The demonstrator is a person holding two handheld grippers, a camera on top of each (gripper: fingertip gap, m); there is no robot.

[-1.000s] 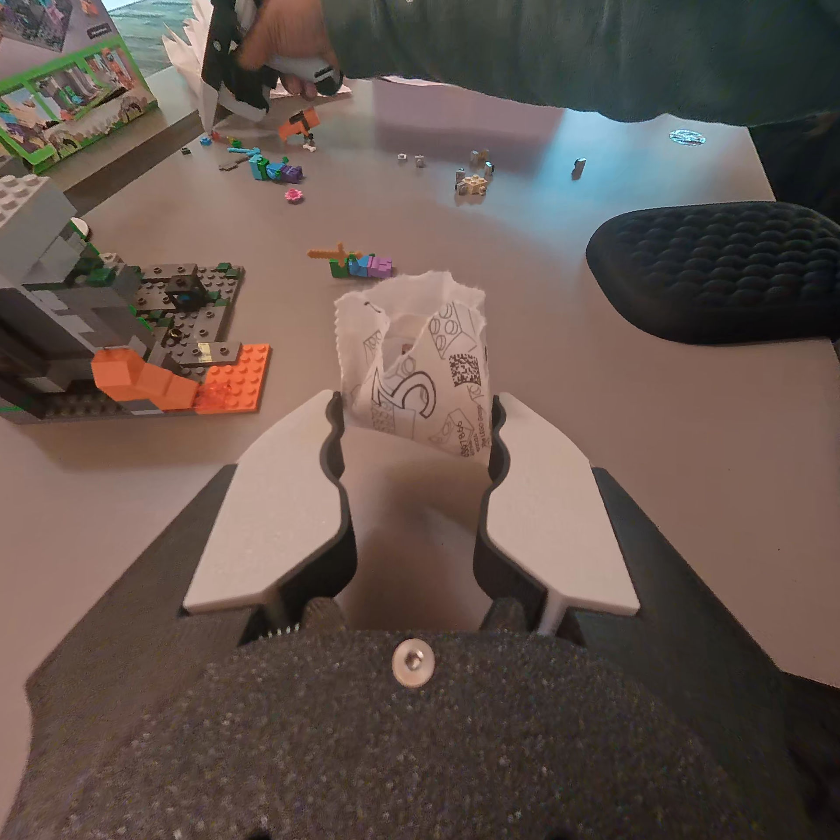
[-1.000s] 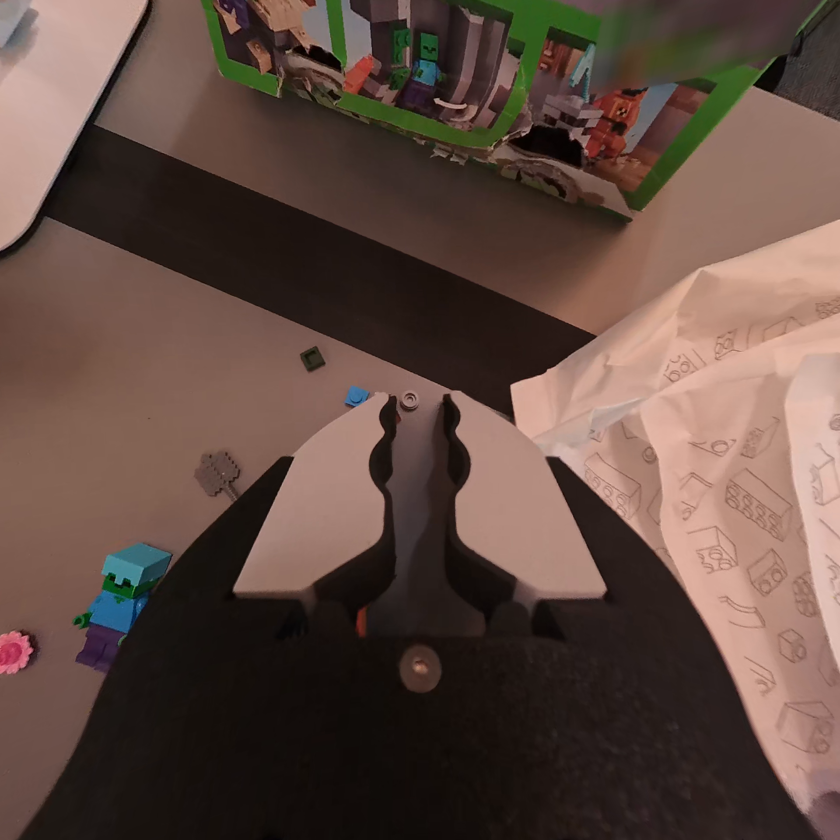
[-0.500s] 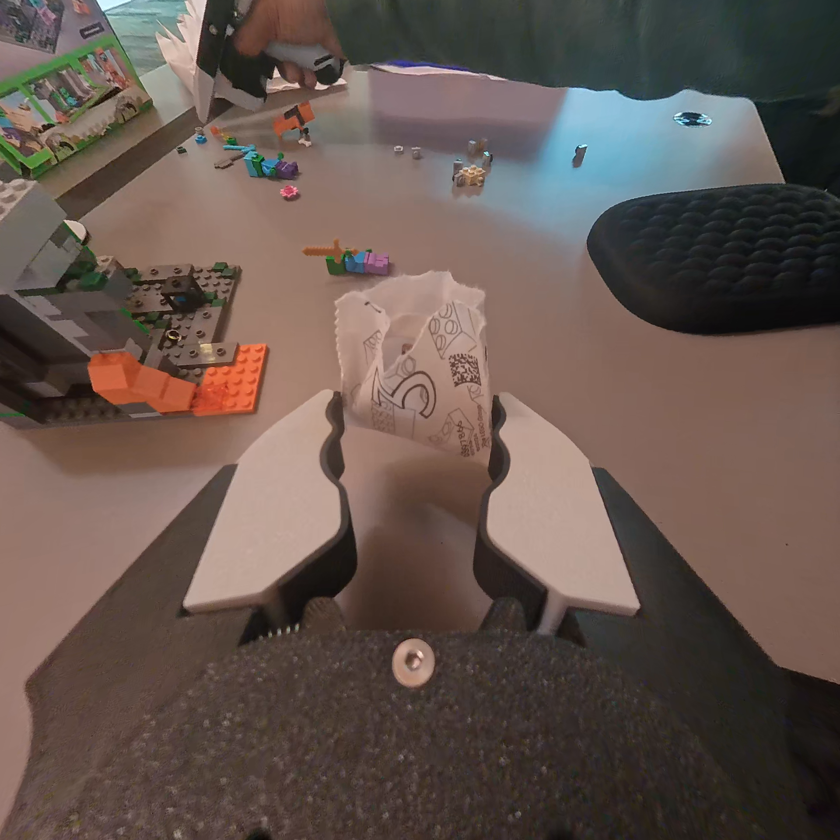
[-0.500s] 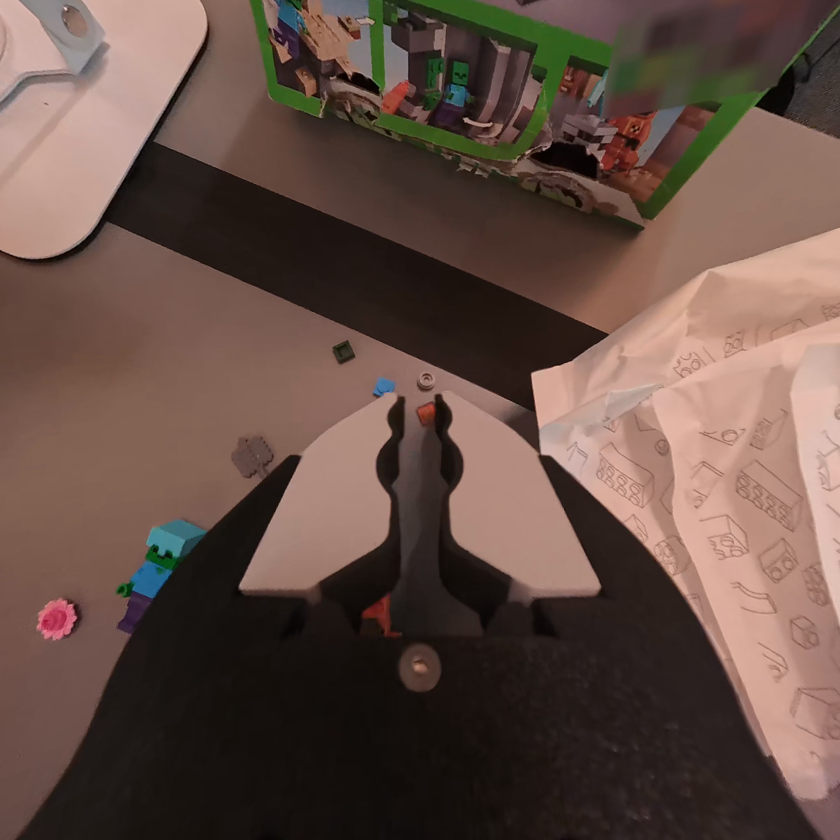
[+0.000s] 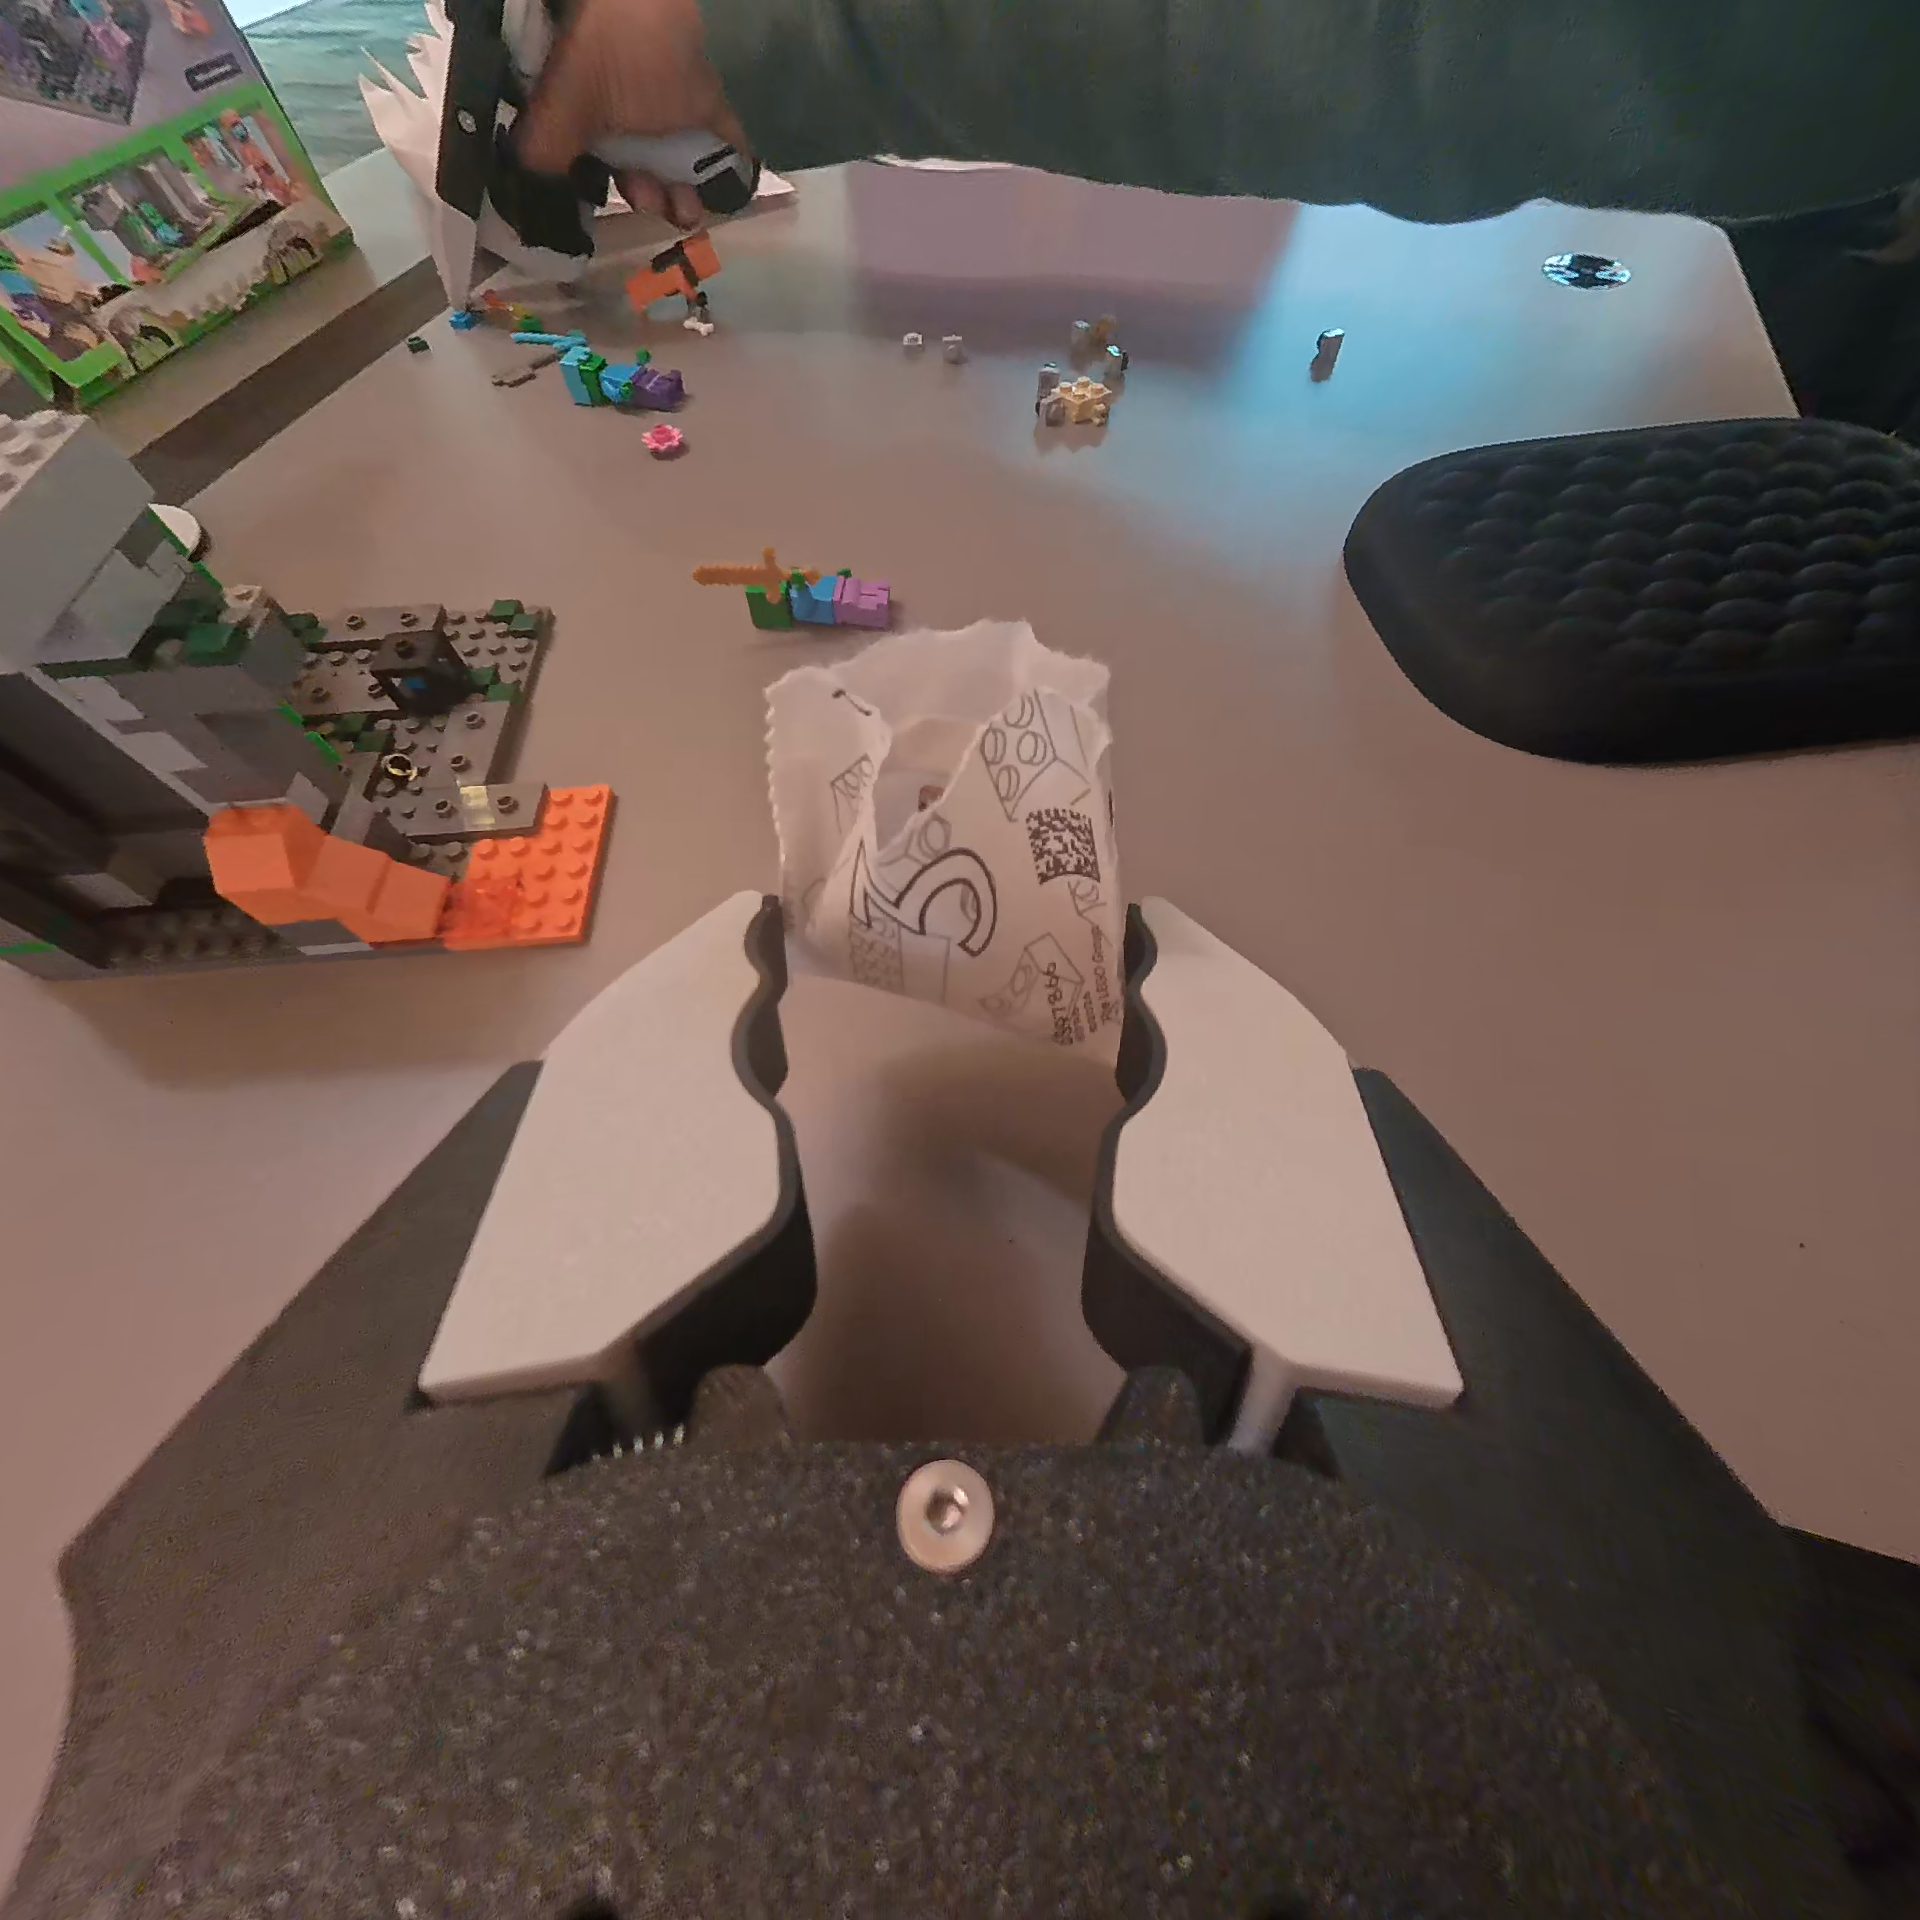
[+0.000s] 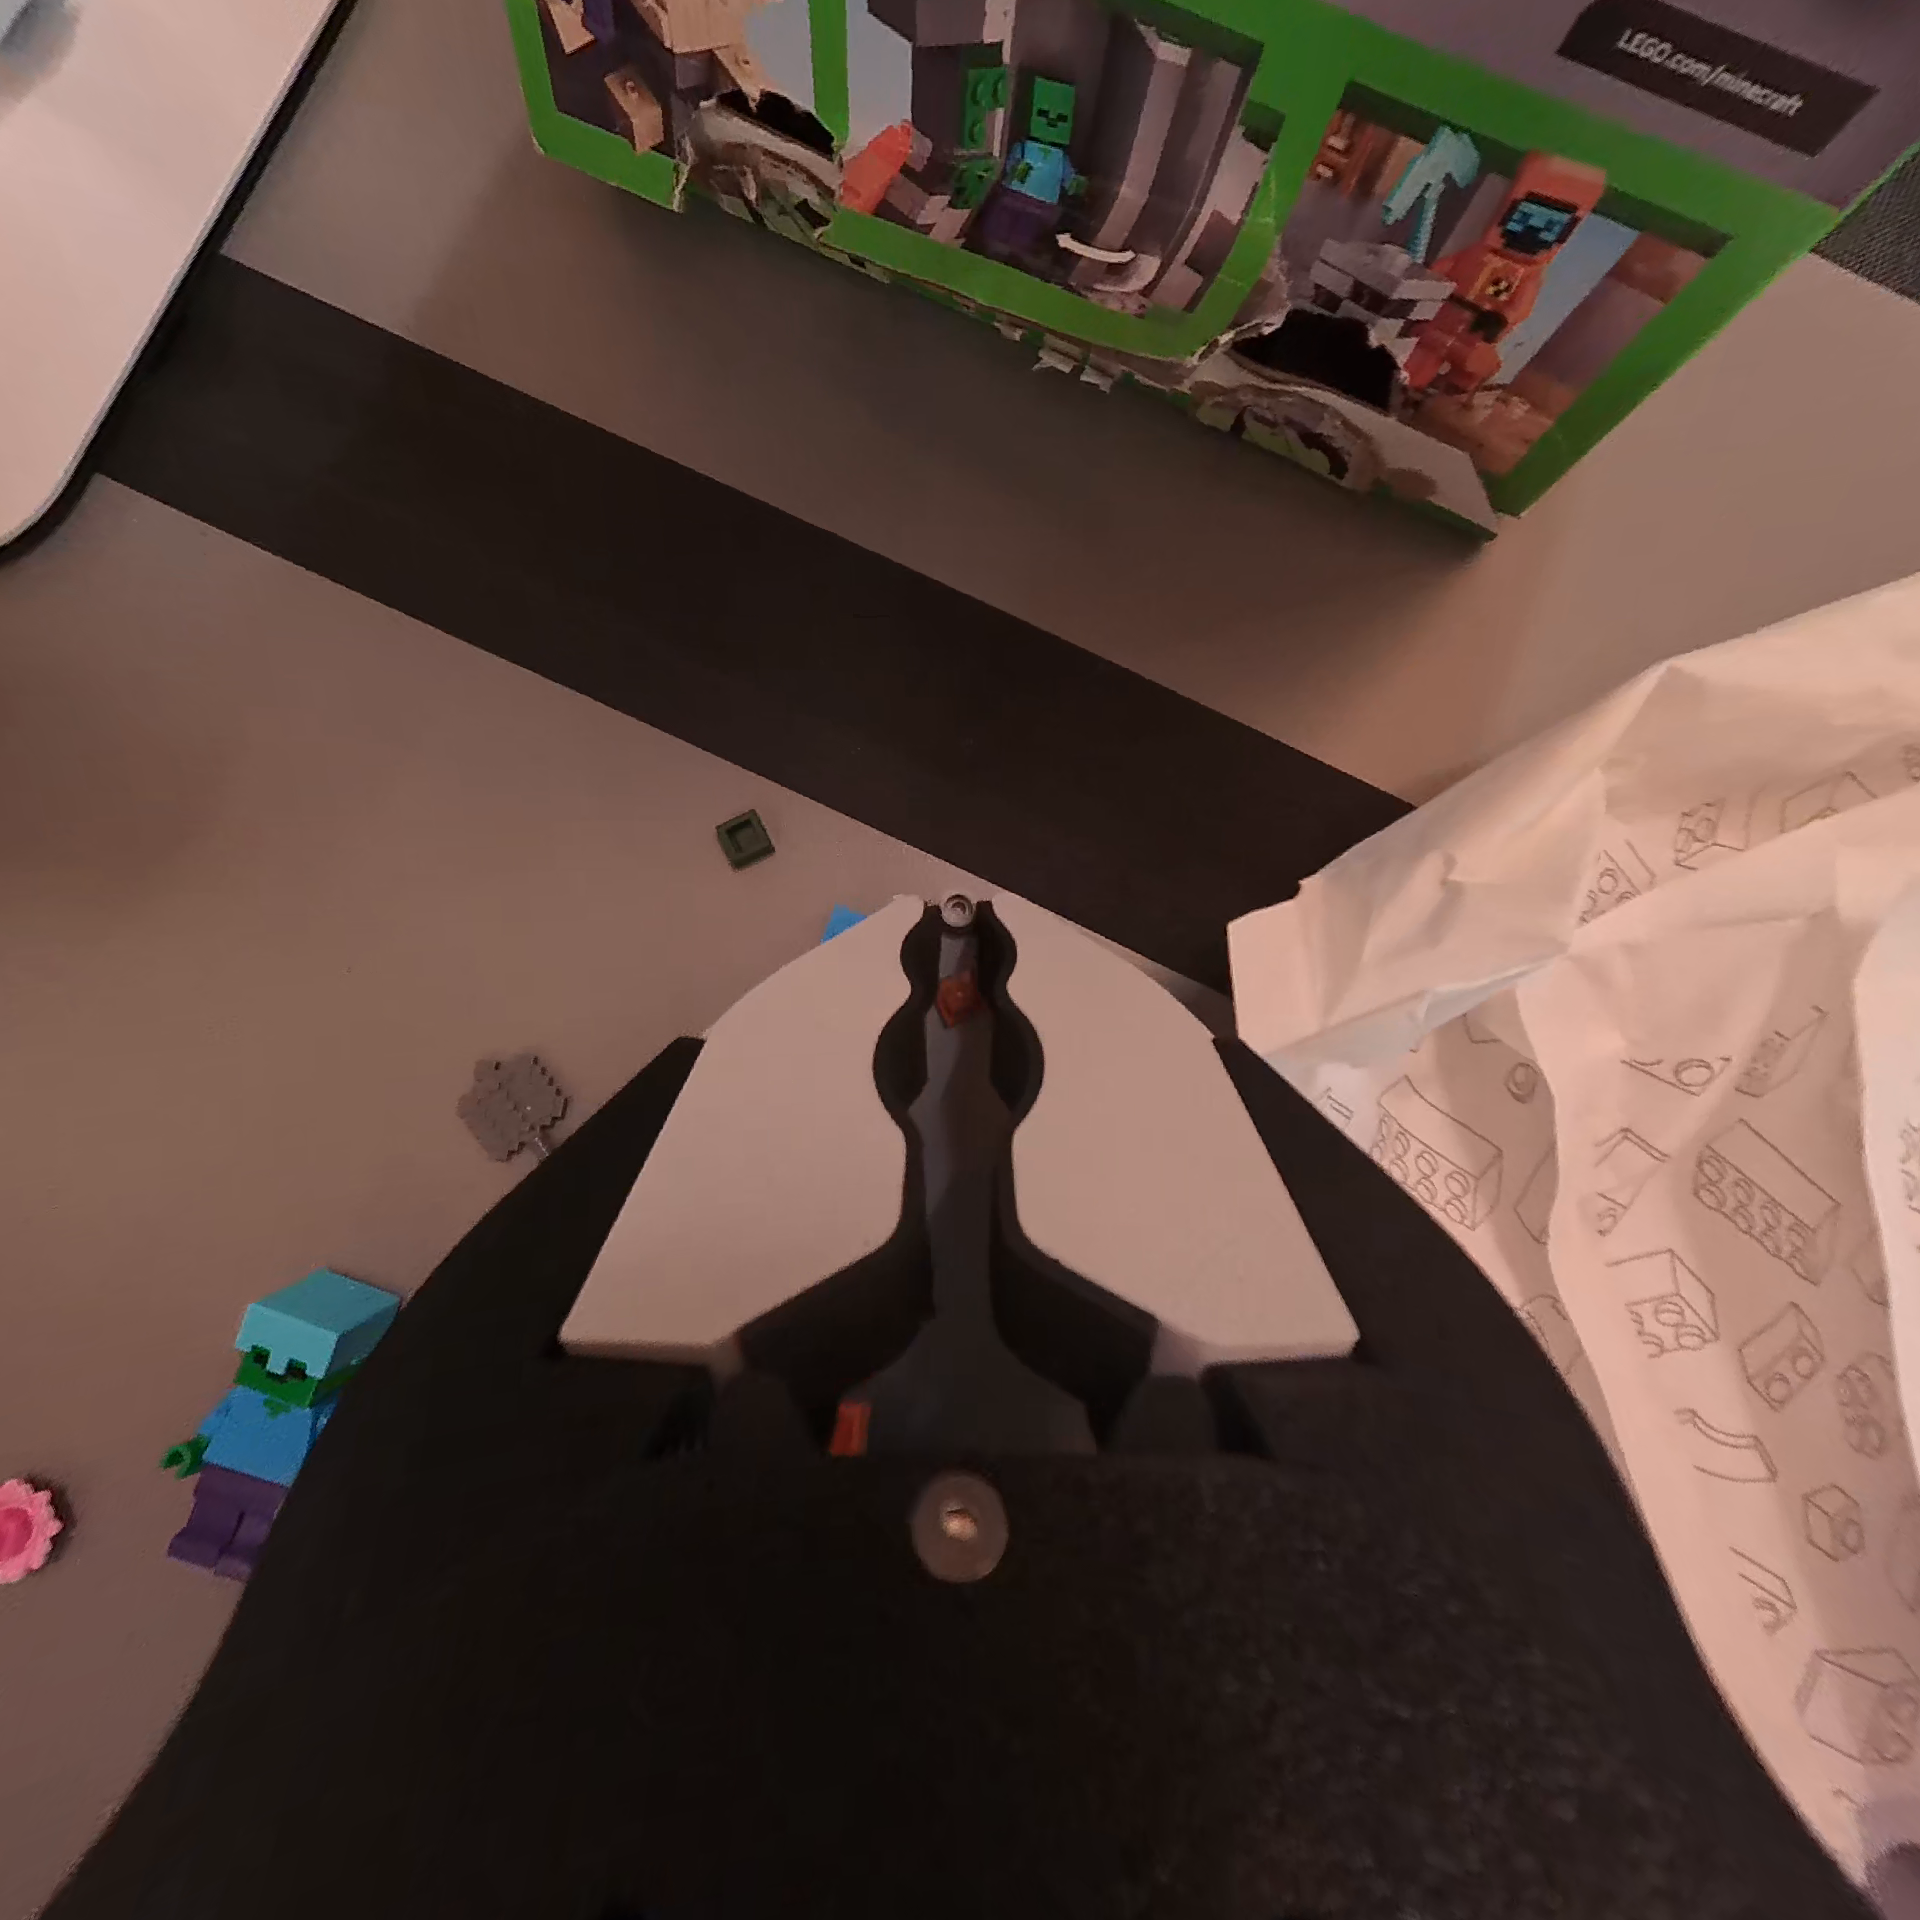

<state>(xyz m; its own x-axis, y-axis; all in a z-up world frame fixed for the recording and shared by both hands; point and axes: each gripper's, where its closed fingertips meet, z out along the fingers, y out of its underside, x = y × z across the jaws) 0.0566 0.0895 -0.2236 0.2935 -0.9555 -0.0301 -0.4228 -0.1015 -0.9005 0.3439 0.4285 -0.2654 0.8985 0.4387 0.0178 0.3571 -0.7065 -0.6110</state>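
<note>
**Bag pinched on the left, small brick on the right**

Here, in the left wrist view, the left gripper point(image 5: 951, 935) has its jaws set wide but clamped on a bag point(image 5: 935, 831) of white printed paper, one finger against each side. The bag stands upright with its torn mouth open. The shadow on the table point(image 5: 1351, 987) beneath suggests it hangs just clear. Such thin paper would likely crumple under a harder squeeze, so a light, level hold suits it. A brick build point(image 5: 260, 790) sits to the left. A figure point(image 5: 821, 601) lies beyond the bag, and a black pad point(image 5: 1652, 582) is well off to the right. Far back, a hand point(image 5: 613, 94) is among loose bricks.

In the right wrist view, the right gripper point(image 6: 956, 914) points down at the table, its jaws drawn almost together. They seem to nip an orange piece point(image 6: 956, 997). A grey stud point(image 6: 956, 912) shows at the tips. A green tile point(image 6: 744, 837) lies just beyond, a box point(image 6: 1143, 208) farther on, and crumpled paper point(image 6: 1610, 1143) to the right.
</note>
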